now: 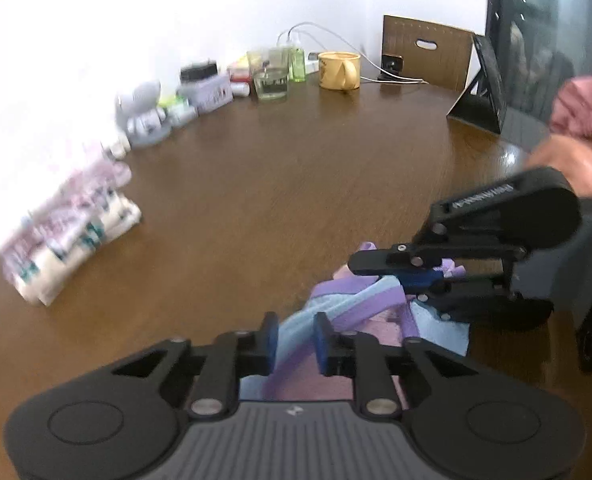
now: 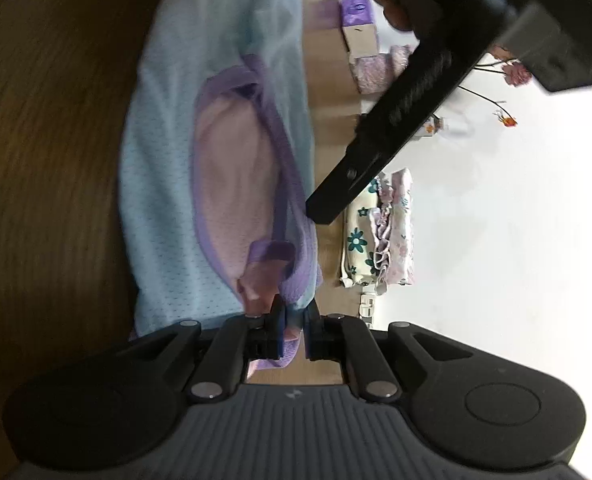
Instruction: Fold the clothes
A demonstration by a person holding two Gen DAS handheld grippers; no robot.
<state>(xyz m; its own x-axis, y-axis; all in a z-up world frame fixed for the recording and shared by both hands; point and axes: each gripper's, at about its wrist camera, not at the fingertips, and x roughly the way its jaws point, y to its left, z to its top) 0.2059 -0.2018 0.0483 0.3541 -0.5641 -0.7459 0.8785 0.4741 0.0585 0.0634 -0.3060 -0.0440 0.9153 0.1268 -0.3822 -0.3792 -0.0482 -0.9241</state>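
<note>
Garment: one small top, pale blue with purple binding and a pink inner face, held up between the two tools just over the brown worktop.
Left gripper: jaws clenched on a blue-and-purple band of the hem or strap — cloth runs straight through between the pads.
Right gripper: jaws clamped on a purple-edged corner, the fabric bunched in the pinch.
Handling: looks light, thin and limp; I'd judge it will sag and twist between the two holds and has no stiffness to keep a crease. The bound purple edges seem the firmest places to take hold, at matching corners.
Risk: a thin band may slide out of the pads if pulled hard.
Count: one garment in hand, two grippers, one stack of folded floral clothes at the worktop's far side — how many pieces are in it, I cannot tell.
Background: one yellow mug well apart.
</note>
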